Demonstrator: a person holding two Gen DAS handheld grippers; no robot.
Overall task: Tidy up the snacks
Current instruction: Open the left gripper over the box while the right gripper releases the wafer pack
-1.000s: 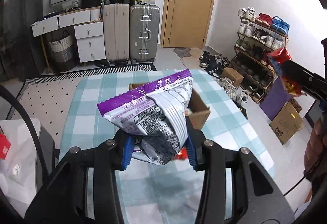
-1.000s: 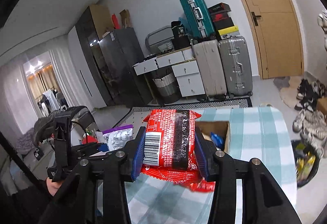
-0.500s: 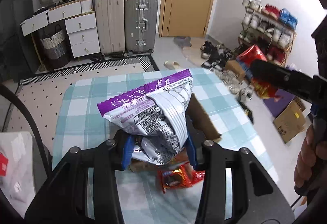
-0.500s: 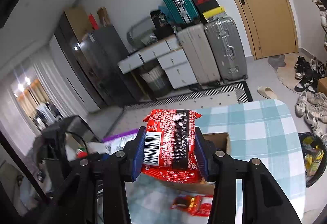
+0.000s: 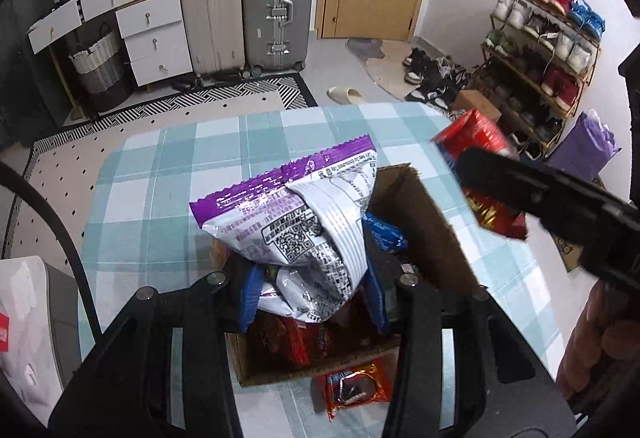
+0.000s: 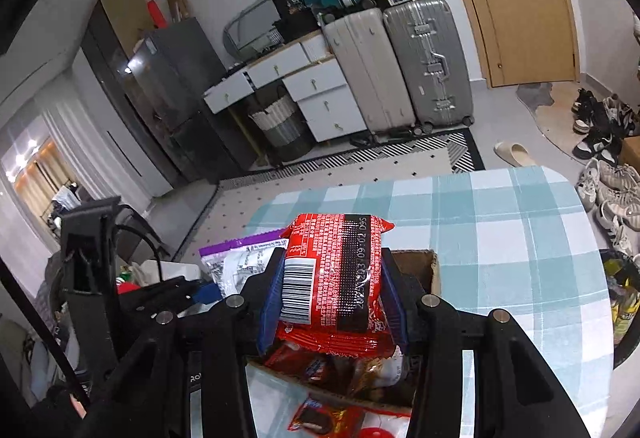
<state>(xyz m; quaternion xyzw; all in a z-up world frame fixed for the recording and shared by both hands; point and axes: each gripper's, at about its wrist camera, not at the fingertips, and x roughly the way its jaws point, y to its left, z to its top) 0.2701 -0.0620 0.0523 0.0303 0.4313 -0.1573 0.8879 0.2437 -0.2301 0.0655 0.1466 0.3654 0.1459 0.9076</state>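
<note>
My left gripper (image 5: pixel 312 290) is shut on a purple and white snack bag (image 5: pixel 304 214) and holds it over the open cardboard box (image 5: pixel 424 222). The box holds several snacks, red and blue. My right gripper (image 6: pixel 332 314) is shut on a red snack pack (image 6: pixel 336 274) above the same box (image 6: pixel 416 262); the red pack also shows in the left wrist view (image 5: pixel 480 174) at the right. A red cookie packet (image 5: pixel 356 386) lies on the tablecloth in front of the box and also shows in the right wrist view (image 6: pixel 320 418).
The box stands on a table with a teal checked cloth (image 5: pixel 168 174). Beyond it are suitcases (image 5: pixel 276 2), white drawers (image 5: pixel 152 30), a door and a shoe rack (image 5: pixel 540 50) at the right. A bin (image 6: pixel 620 290) stands beside the table.
Both grippers have moved forward and tilted down over the box, each still holding its snack. The inside of the box and the cookie packet on the cloth have come into view.
</note>
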